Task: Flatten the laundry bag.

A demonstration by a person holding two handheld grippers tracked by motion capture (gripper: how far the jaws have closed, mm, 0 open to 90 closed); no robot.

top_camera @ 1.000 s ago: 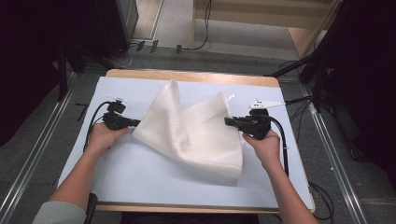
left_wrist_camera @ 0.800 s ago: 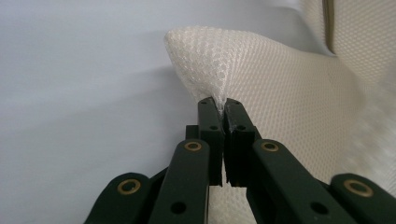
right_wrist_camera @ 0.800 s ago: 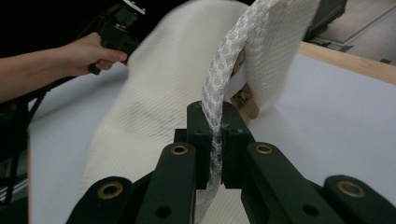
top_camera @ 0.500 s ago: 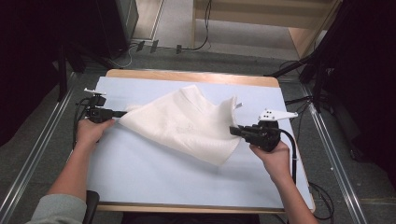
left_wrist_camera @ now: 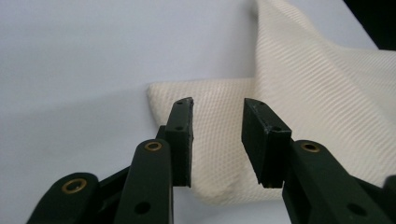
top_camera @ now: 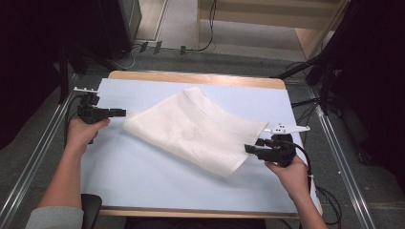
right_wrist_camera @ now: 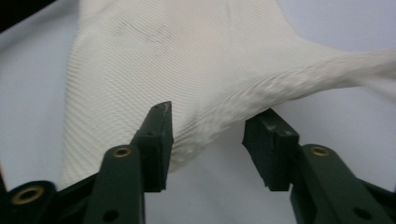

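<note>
Now a cream, finely woven cloth (top_camera: pixel 193 129) lies spread flat and aslant mid-table — lifted and bunched a second ago. Both grippers have let go: left gripper (top_camera: pixel 120 113) and right gripper (top_camera: pixel 248 149) sit at opposite corners, jaws parted. Beneath is a pale blue tabletop (top_camera: pixel 143 181), wood-edged — grey floor beyond.

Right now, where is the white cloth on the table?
In the high view the white cloth lies spread across the middle of the table, between the left tongs and the right tongs.
</note>
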